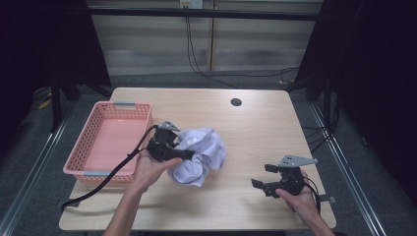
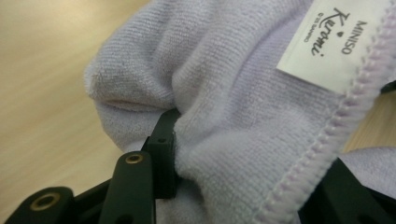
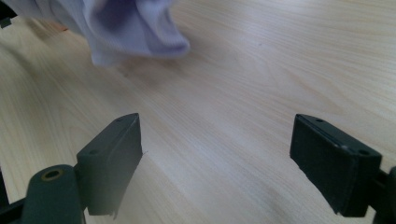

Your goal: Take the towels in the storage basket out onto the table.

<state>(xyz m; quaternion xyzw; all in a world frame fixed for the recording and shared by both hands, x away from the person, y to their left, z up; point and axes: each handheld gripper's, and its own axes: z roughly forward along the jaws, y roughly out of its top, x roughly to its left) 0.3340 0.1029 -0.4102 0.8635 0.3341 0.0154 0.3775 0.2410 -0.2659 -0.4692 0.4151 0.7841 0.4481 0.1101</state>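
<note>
Left gripper [image 1: 189, 155]: clamped on crumpled lilac towel [image 1: 201, 155] | right gripper [image 1: 261, 176]: jaws apart, resting on table [image 1: 255, 132] | pink basket [image 1: 105, 140]: left of towel

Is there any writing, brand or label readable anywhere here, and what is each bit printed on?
"MINISO": on the white label sewn into the hem of the lavender towel, seen in the left gripper view.
"Kuromi", in script with a small heart: on the same label.
A tiny line of print beside "Kuromi": too small to read.
The pink basket and the table in the high view bear no readable text.
</note>
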